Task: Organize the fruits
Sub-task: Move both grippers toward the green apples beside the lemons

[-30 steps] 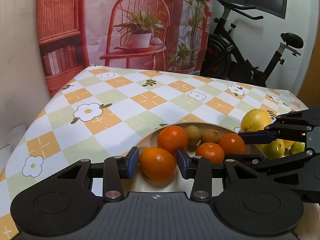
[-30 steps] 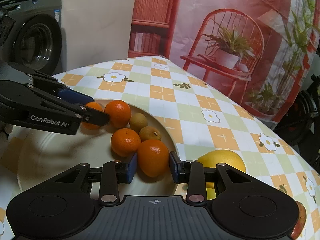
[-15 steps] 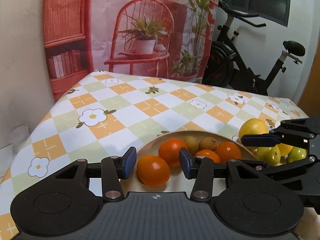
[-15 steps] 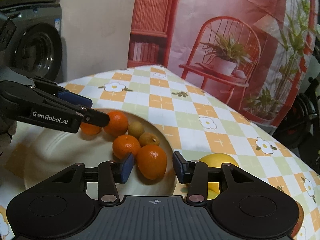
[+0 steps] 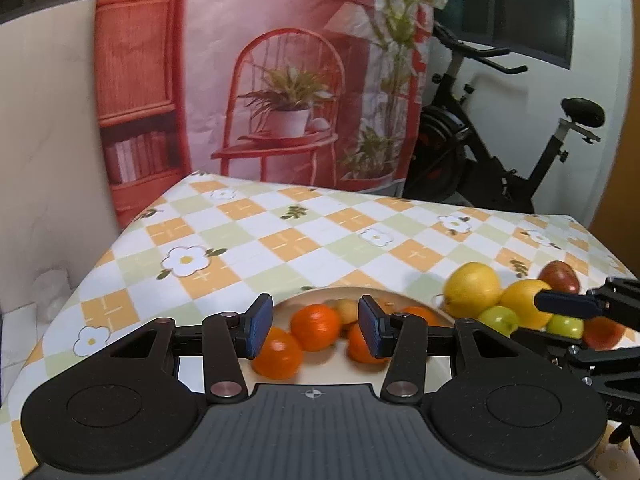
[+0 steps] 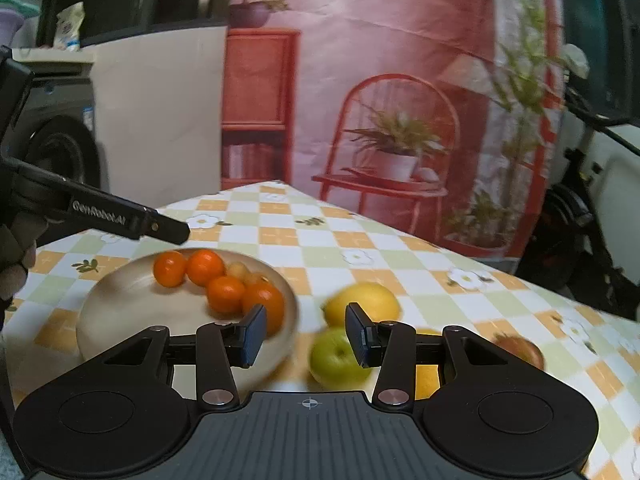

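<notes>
A cream plate [image 6: 120, 312] holds several oranges [image 6: 226, 294] and two small brown fruits [image 6: 238, 270]. My left gripper [image 5: 315, 326] hangs open above the plate's near side, nothing between its blue pads; the oranges [image 5: 316, 326] lie beyond and below it. My right gripper [image 6: 306, 336] is open and empty over the plate's right rim. Just past it a green apple [image 6: 336, 356] and a lemon [image 6: 362, 304] rest on the checked cloth. Over the plate's far left edge reaches a left finger [image 6: 160, 227].
Right of the plate lie a lemon [image 5: 474, 290], green apples [image 5: 498, 320] and a red apple [image 5: 560, 276]; another red apple [image 6: 520, 350] sits far right. The table [image 5: 280, 240] ends at a printed backdrop, with an exercise bike [image 5: 500, 160] and a washing machine [image 6: 60, 148] beyond.
Both grippers opened and let go of their oranges, which stay on the plate. Both drew back and rose; the right one swung right towards the green apple and lemon.
</notes>
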A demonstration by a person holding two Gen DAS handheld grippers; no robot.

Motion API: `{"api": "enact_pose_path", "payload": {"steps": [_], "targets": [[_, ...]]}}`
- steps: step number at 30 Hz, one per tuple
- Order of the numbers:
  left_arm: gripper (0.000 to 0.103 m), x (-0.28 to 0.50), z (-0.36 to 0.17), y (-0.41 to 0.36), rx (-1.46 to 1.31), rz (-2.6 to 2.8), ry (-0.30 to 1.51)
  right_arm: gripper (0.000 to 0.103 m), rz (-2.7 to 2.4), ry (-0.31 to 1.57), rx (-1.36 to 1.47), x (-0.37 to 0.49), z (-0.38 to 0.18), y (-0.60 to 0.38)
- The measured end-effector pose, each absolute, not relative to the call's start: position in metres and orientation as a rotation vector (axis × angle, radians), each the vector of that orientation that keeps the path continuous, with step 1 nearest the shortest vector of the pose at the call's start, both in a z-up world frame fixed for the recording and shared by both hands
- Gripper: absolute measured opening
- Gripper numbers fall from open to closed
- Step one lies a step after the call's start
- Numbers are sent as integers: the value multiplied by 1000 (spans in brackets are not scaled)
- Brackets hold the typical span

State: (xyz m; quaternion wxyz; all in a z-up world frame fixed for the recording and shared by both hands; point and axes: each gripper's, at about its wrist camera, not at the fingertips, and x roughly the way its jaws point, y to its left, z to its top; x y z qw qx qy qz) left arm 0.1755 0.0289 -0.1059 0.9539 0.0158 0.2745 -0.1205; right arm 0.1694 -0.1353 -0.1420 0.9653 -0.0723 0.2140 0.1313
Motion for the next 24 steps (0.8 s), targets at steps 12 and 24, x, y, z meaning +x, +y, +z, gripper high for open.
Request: {"api": "enact_pose_path", "payload": {"steps": [12,24], "targets": [[50,160,-101,-16,86,-331,550,41,144,425,-63,130,-160,-188],[50,160,-102,-42,114,-375,562,45,74,416,-56,136,-168,-215]]}}
